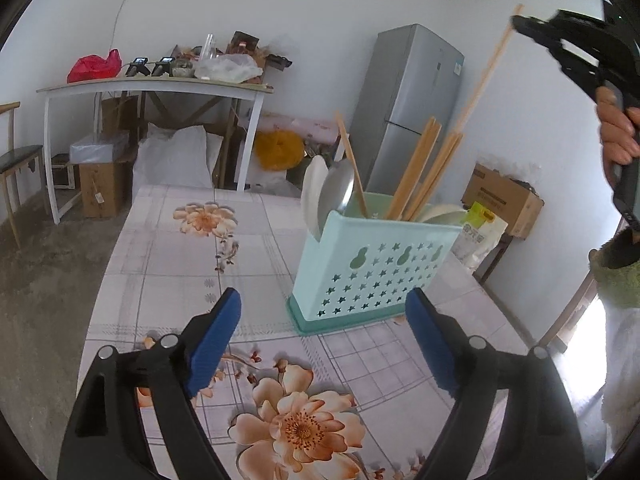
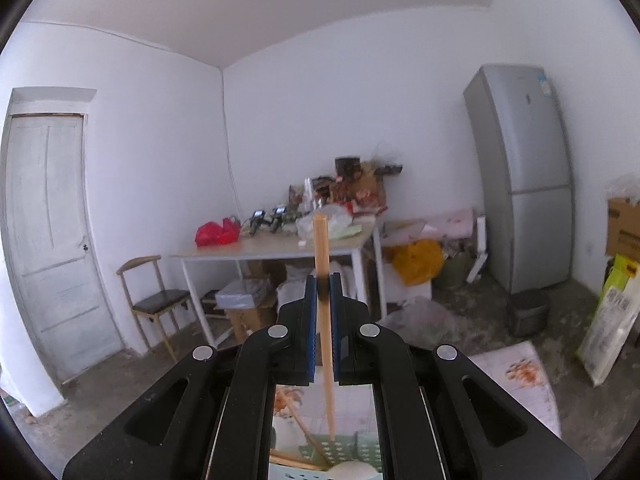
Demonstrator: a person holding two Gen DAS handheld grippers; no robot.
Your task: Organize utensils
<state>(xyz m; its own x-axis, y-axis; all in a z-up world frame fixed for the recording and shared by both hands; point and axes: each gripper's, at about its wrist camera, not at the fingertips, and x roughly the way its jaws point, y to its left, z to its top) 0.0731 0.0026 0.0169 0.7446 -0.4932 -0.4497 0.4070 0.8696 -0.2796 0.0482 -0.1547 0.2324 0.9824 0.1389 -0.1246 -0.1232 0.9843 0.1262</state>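
Floral tablecloth [image 1: 168, 248]; chopsticks [image 1: 416, 172], spoons [image 1: 336, 192] in holder [image 1: 372, 272]

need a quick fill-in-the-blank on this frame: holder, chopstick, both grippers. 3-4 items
1. The right gripper is shut on a single wooden ____.
2. The left gripper is ____, with nothing between its blue pads.
3. The pale green utensil holder has cut-outs shaped like gourds and ____.
4. Beside the metal spoon in the holder stands a ____ spoon.

Missing words: chopstick; open; stars; white
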